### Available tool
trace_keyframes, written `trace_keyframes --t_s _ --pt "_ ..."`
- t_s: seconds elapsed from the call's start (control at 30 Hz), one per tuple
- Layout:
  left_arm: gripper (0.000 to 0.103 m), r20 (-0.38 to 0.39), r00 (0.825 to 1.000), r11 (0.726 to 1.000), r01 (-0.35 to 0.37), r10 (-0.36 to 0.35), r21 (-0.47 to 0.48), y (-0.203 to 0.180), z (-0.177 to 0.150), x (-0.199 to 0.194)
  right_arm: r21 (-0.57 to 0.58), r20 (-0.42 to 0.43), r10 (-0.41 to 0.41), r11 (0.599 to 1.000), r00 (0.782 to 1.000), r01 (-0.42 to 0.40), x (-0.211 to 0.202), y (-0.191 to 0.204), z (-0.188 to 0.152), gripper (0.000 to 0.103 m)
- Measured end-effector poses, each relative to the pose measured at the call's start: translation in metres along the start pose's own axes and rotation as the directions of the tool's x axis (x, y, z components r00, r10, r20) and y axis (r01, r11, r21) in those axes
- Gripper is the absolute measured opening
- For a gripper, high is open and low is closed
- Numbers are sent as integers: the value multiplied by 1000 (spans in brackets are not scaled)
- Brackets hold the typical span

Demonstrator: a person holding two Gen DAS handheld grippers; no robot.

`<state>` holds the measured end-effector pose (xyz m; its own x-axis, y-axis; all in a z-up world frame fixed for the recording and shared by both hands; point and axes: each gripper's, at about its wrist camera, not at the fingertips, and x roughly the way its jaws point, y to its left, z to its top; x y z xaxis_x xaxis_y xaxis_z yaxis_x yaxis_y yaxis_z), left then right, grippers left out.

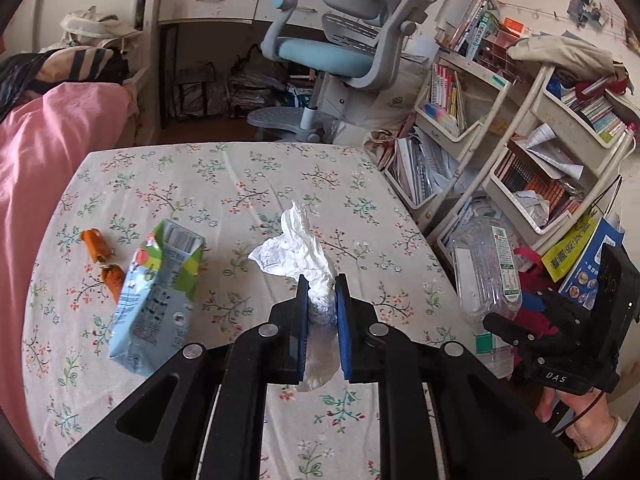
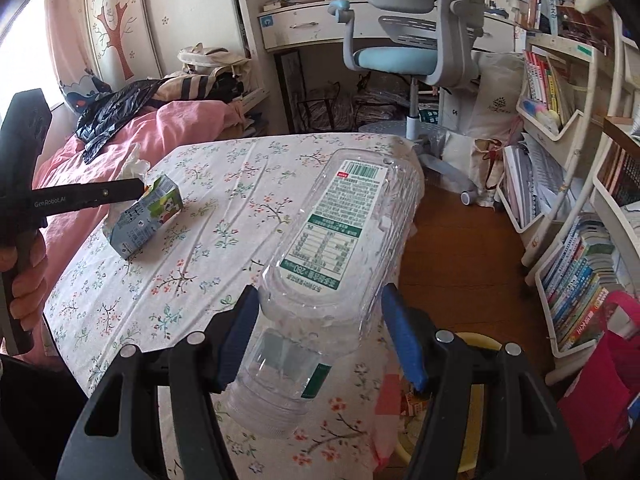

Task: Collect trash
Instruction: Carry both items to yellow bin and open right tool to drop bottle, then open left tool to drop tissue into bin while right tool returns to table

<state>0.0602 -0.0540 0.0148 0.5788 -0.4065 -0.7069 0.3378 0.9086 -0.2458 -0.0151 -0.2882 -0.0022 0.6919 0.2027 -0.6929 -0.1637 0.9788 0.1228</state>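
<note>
Tissue (image 1: 304, 256) pinched in left tool (image 1: 322, 284) | bottle (image 2: 340, 232) clamped in right tool (image 2: 320, 300)

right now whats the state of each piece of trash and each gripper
left gripper: shut on the tissue
tissue: crumpled, pinched between the fingers, lifted over the table
right gripper: closed on the bottle
plastic bottle: empty, clear, held on its side
milk carton: squashed, lying on the tablecloth
orange scraps: loose on the cloth, beside the carton
</note>
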Motion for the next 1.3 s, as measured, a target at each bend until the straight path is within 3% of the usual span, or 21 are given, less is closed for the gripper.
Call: trace_keyframes --t_s 0.37,0.53,0.93,1.3 --pt "12 -15 997 994 74 -73 82 -82 3 24 81 -26 -70 994 997 72 -18 -56 -22 61" --pt "12 -12 998 989 57 -56 133 -110 1 33 101 -35 -79 992 996 82 -24 -68 -30 62" --pt "12 16 1000 975 -4 0 224 -137 -6 35 154 -79 -119 979 990 130 -18 -92 -43 62" --pt "12 21 1000 971 -11 6 241 -142 -7 34 164 -144 -165 968 976 188 -5 -99 -50 64"
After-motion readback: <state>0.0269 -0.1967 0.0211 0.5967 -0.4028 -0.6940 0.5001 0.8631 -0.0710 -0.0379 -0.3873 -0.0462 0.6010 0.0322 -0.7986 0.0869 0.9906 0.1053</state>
